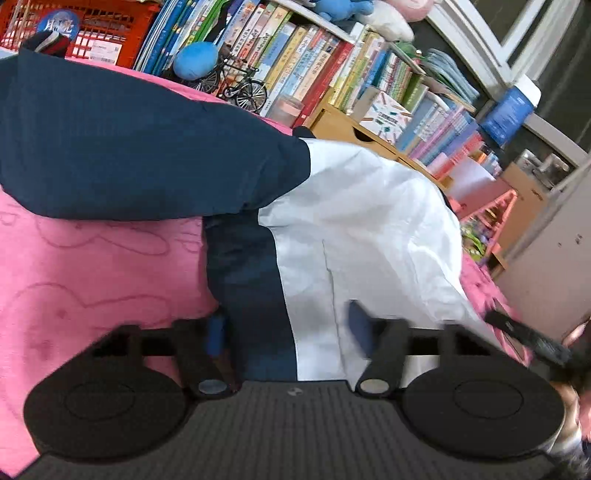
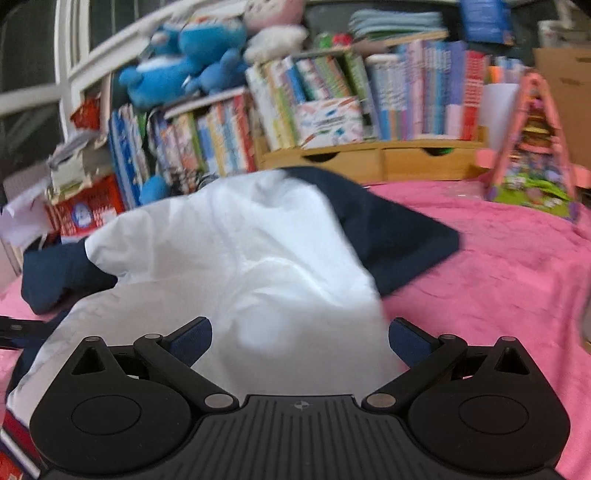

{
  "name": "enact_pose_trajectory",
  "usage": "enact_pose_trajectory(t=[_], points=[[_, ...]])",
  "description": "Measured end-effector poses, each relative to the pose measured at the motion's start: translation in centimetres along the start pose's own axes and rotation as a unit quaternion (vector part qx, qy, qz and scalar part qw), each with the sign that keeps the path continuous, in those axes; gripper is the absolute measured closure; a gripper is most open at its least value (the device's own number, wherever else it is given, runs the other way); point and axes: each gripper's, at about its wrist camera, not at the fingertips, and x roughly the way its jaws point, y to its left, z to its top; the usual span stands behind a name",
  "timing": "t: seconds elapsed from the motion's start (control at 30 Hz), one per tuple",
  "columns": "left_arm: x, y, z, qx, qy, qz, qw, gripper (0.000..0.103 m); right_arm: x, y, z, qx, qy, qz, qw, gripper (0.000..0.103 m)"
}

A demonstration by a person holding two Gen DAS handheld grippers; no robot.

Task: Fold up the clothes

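A white and navy shirt [image 1: 362,236] lies on a pink blanket [image 1: 85,273]. One navy sleeve [image 1: 122,147] spreads to the left in the left wrist view. My left gripper [image 1: 288,328] is open, its blue-padded fingers straddling the shirt's near edge where a navy side panel meets the white body. In the right wrist view the shirt [image 2: 240,258] bulges up, with a navy sleeve [image 2: 391,236] to the right. My right gripper [image 2: 299,339] is open, its fingers either side of the white hem.
Shelves of books [image 1: 303,62] and a wooden drawer unit [image 2: 373,158] stand behind the blanket. Blue plush toys [image 2: 184,66], a red crate [image 1: 92,26], a model bicycle [image 1: 236,81] and a pink toy house [image 2: 532,147] sit along the back. The other gripper [image 1: 528,336] shows at right.
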Motion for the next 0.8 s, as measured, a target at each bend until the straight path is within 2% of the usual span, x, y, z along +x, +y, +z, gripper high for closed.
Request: enact_pose_trajectory(t=[0.03,0.13,0.23,0.33,0.4,0.47,0.57,0.7,0.73,0.8], points=[[-0.1,-0.1,-0.1,-0.008,-0.004,-0.005,0.9999,0.095,-0.8,-0.7,-0.3,0.004,-0.003,-0.007,1.0,0.0],[-2.1,0.2,-0.1,-0.034,-0.032,-0.038,0.9982,0.098,-2.6,-2.4,-1.0,0.01,-0.004,-0.031,0.999,0.0],[-6.3,-0.4,-0.1,-0.009,-0.082,-0.048,0.9954,0.098,-3.3,-3.5,-1.5,0.011,-0.002,-0.04,0.999,0.0],[-10.6,-0.8,-0.2,0.005,-0.123,-0.049,0.9912,0.098,-3.0,-4.0,-1.9,0.014,0.007,-0.04,0.999,0.0],[-12.7,-0.8,-0.8,0.014,-0.138,-0.033,0.9898,0.098,-2.4,-3.8,-2.2,0.02,0.013,-0.037,0.999,0.0],[-13.7,-0.6,-1.6,0.022,-0.136,-0.013,0.9904,0.098,-2.0,-3.5,-2.4,0.023,0.019,-0.026,0.999,0.0],[-13.1,0.4,-3.2,0.016,-0.094,0.028,0.9951,0.096,-1.6,-2.8,-2.6,0.018,0.024,-0.013,0.999,0.0],[-12.2,1.9,-5.1,0.019,-0.037,0.094,0.9947,0.084,-1.3,-2.0,-2.5,-0.001,0.026,-0.005,1.0,0.0],[-12.5,2.1,-5.3,0.022,-0.036,0.101,0.9939,0.081,-1.4,-1.9,-2.2,-0.006,0.025,-0.006,1.0,0.0],[-14.3,2.3,-4.9,0.03,-0.065,0.094,0.993,0.077,-1.7,-1.8,-1.6,-0.017,0.02,-0.009,1.0,0.0]])
